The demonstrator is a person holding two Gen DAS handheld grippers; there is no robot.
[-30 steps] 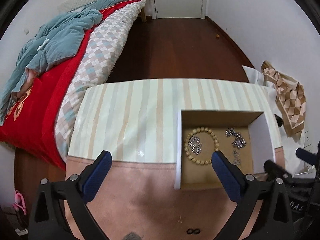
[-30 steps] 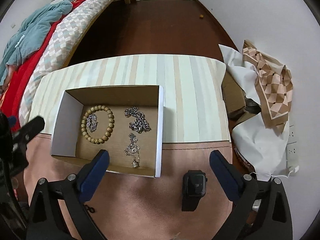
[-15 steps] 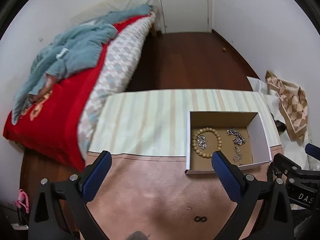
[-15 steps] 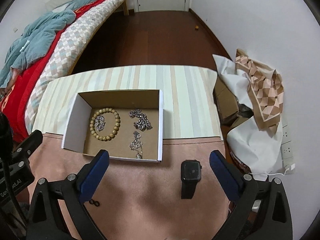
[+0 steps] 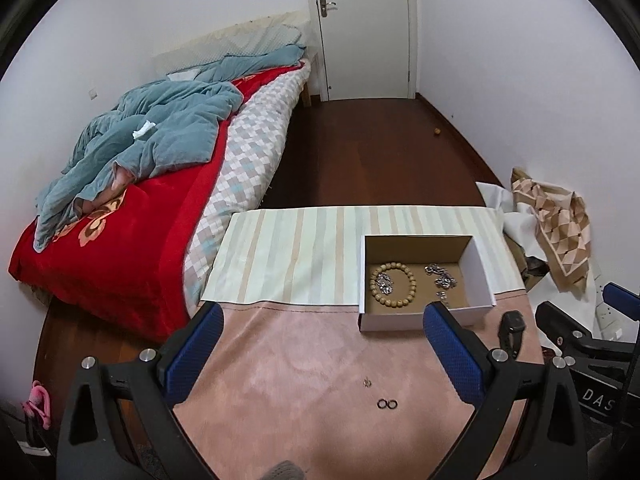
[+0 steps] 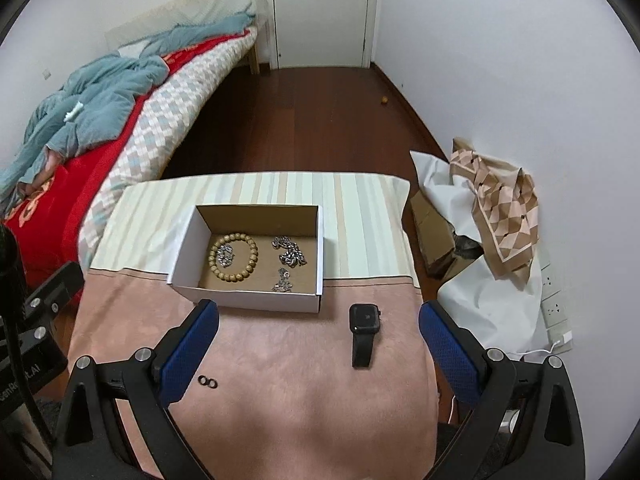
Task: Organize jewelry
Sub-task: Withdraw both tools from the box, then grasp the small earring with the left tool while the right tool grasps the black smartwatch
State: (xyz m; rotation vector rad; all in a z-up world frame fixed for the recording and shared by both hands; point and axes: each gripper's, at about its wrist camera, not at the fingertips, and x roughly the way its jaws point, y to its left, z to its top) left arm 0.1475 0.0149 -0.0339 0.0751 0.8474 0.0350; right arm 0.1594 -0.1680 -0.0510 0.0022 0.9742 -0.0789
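An open cardboard box (image 6: 182,252) (image 5: 478,268) sits mid-table. It holds a wooden bead bracelet (image 6: 234,256) (image 5: 394,285) around a small silver piece, and silver chains (image 6: 289,255) (image 5: 440,278). A black smartwatch (image 6: 364,334) (image 5: 511,332) lies on the pink cloth right of the box. A pair of small black rings (image 6: 208,381) (image 5: 387,403) and a tiny silver piece (image 5: 367,381) lie nearer me. My left gripper (image 5: 320,356) and right gripper (image 6: 318,356) are both open and empty, held above the table's near part.
The table (image 5: 288,252) has a striped cloth at the back and pink cloth in front. A bed (image 5: 120,216) with red and teal covers stands left. A patterned scarf over white bags (image 6: 496,216) and a power strip (image 6: 554,312) lie right.
Both grippers have pulled back and up from the box, so the table looks smaller and the door shows. The jewelry has not moved.
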